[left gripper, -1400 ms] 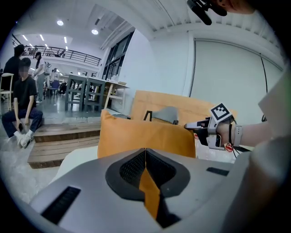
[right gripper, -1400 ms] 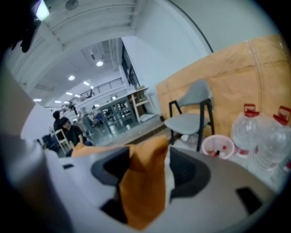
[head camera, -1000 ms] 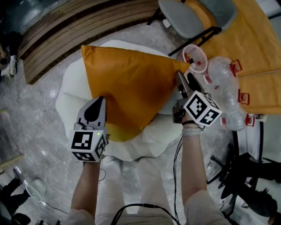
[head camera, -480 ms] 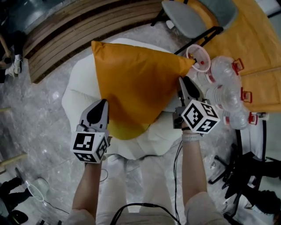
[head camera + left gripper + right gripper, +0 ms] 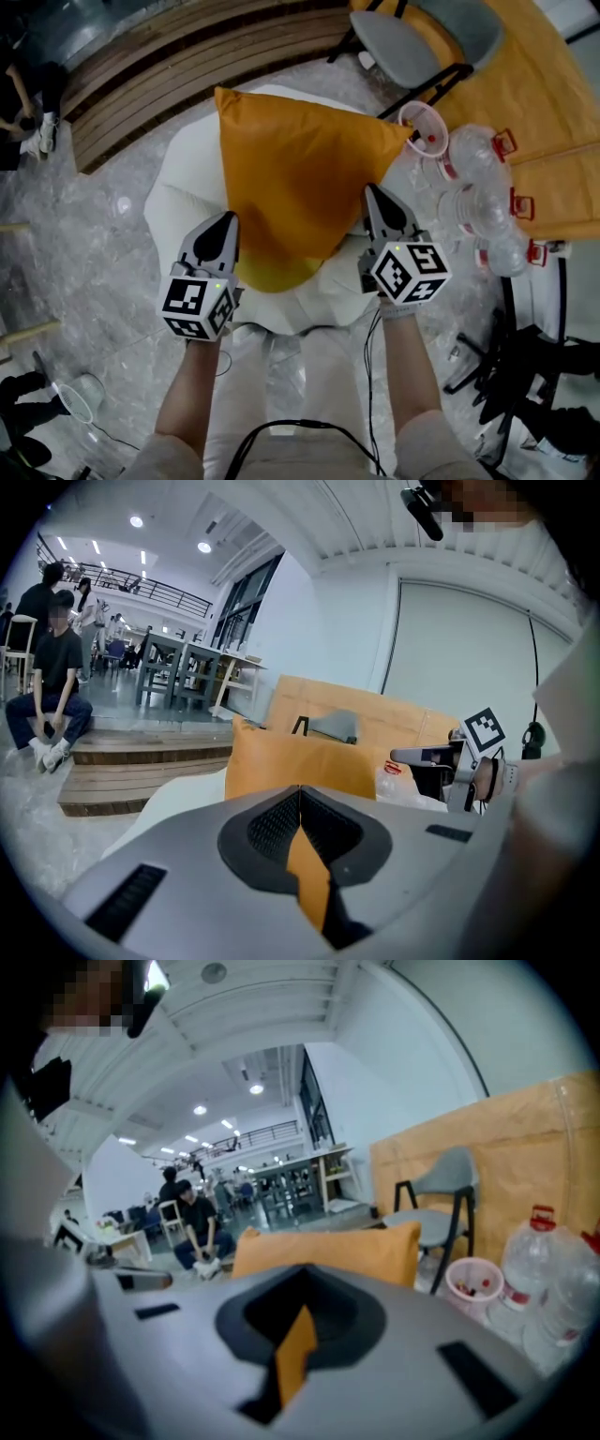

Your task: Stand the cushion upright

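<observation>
A large white soft seat is seen on the grey marble floor, and the orange cushion is carried on top of it, covering most of its middle. The cushion is plain and smooth, with sharp corners and a paler yellow tone at its near edge. In both gripper views it is seen as a wide orange band beyond the tongs, with its upper edge nearly level. Its far left corner is reached out past the seat towards the wooden steps, which are placed close behind. To the left of the seat only bare floor is found, so open room is given on that side. The right side is crowded: a grey chair, several clear water bottles and a small pink bin are placed just beside the seat, and the right corner of the cushion is near the bin. The left tongs are closed on the near left edge of the cushion, with a strip of orange cloth pinched between the jaws. The jaws of the right tongs have just been closing and are now clamped on the near right edge, with orange cloth between them too.
</observation>
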Motion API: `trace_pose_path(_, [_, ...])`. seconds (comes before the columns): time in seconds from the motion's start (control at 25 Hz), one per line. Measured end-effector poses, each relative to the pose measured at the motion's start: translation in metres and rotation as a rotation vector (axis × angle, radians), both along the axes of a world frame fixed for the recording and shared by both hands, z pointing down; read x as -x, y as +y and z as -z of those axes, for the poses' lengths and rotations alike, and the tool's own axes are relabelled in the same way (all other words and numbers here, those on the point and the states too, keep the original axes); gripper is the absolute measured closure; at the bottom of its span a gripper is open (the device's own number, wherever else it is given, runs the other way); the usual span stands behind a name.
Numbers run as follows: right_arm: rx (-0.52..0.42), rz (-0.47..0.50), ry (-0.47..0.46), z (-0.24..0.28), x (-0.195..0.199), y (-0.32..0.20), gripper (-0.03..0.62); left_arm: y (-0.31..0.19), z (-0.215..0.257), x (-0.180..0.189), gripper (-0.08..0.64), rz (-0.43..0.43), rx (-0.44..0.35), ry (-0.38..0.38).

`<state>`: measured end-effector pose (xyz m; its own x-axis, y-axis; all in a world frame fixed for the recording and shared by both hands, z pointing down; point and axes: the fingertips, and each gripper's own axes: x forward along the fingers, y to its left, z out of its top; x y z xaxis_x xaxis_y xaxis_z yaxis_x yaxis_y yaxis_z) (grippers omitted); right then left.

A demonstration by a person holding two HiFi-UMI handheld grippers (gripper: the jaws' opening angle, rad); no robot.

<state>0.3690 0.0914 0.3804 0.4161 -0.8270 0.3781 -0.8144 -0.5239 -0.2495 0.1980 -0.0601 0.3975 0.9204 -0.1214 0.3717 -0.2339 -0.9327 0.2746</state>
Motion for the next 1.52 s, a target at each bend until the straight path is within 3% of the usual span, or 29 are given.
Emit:
trace_pose_path(0.28, [-0.016,0.106,-0.026,0.013,0.061,-0.002,0.575,0.018,0.019,0.015,0.531,-0.011,0.023,0.033])
trace_pose_path(0.6, [0.011,0.245,0.039,0.058,0.108,0.001,0.575,0.034,0.061,0.022,0.531,-0.008,0.054,0.075])
trace_pose_path(0.96, [-0.048,0.272,0.021,0.11,0.137,0.016,0.575,0.074,0.105,0.024,0.531,-0.087,0.038,0.115])
trace_pose_path(1.52, [-0.057,0.351,0.013,0.173,0.171,0.039,0.575,0.111,0.165,0.035,0.531,-0.087,0.095,0.147])
